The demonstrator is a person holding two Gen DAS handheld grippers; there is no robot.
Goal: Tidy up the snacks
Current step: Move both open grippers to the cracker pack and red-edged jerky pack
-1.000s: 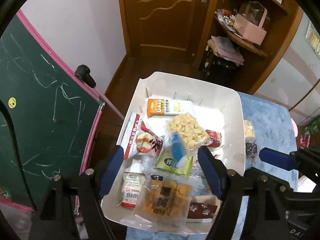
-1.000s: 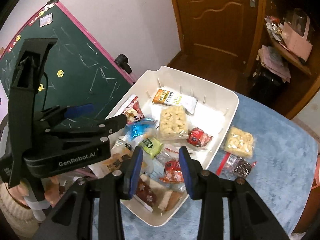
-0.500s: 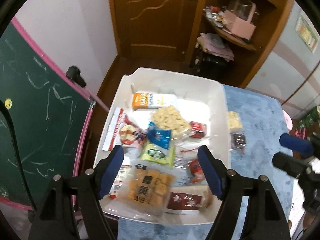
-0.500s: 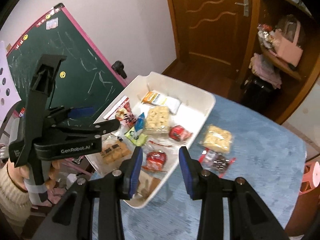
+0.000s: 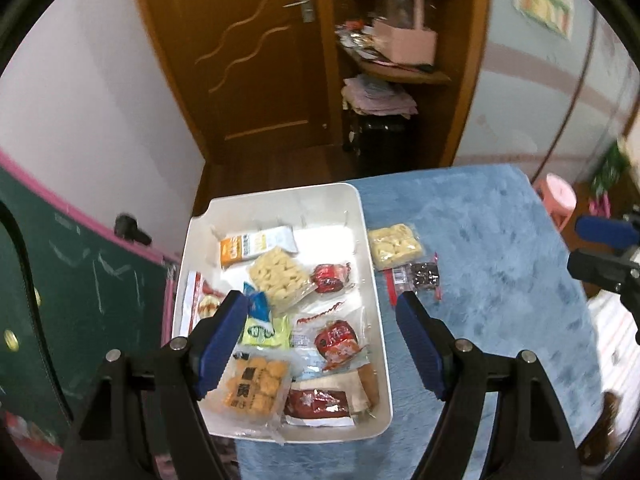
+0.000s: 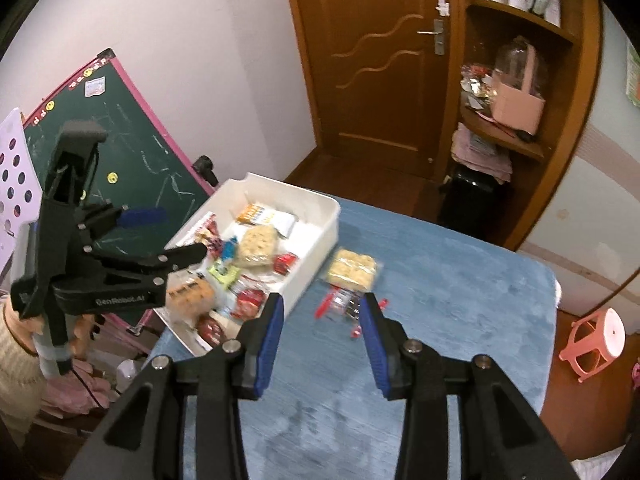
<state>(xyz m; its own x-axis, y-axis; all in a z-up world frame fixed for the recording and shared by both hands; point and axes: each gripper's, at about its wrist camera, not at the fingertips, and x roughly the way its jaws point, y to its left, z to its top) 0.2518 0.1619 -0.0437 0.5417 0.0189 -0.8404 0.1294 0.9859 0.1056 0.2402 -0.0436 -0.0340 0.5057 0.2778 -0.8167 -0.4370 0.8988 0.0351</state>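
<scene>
Two snack packets lie on the plush blue tablecloth [image 6: 460, 300] just beside a white rectangular plastic bin [image 5: 372, 280]: a clear pack of pale puffed pieces [image 5: 395, 246] and a small crinkled pack of dark pieces [image 5: 420, 276]. Glossy wrappers crowd the bin's smooth floor. Left gripper [image 5: 322, 334] hangs over the bin with blue padded fingers wide and nothing between them. Right gripper [image 6: 322, 336], its jaws having just opened a little further, hovers empty above the cloth near the loose packets.
</scene>
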